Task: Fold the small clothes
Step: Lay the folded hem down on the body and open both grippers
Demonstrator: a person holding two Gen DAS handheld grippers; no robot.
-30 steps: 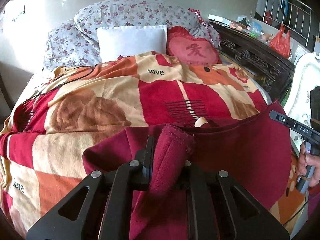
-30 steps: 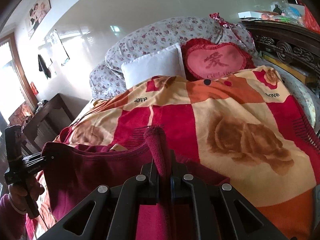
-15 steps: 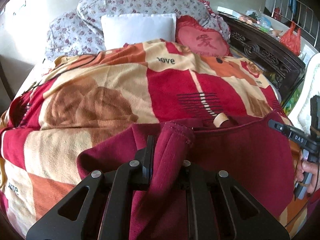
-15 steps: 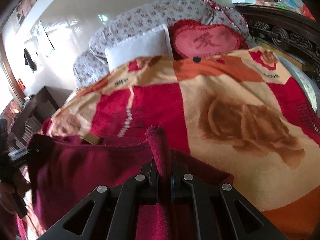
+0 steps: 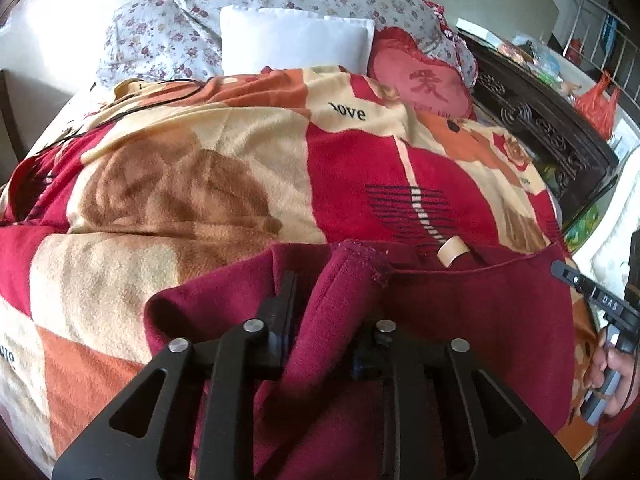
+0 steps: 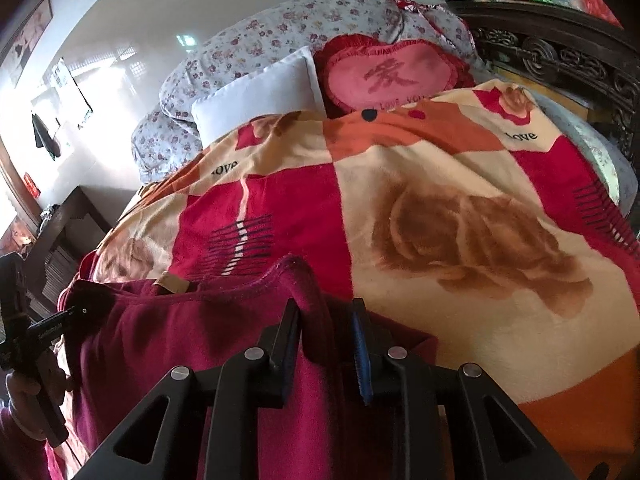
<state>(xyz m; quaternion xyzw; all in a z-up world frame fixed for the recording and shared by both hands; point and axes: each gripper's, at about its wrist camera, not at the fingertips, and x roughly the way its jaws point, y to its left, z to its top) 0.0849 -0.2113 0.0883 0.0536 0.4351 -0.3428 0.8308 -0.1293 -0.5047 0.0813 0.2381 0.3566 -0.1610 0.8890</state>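
Your left gripper (image 5: pixel 332 308), right gripper (image 6: pixel 326 320): jaws opening, cloth between | dark-red fleece garment (image 5: pixel 460 320) spread at blanket's (image 5: pixel 180 200) near edge | folds remain

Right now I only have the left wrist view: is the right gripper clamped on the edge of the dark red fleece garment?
Observer: No. In the right wrist view the right gripper is opening. A fold of the dark red fleece garment stands between its jaws, clear of the blue pad.
Operator: What's beside the bed on the far side from it?
Observer: A dark wooden cabinet stands against the wall there.
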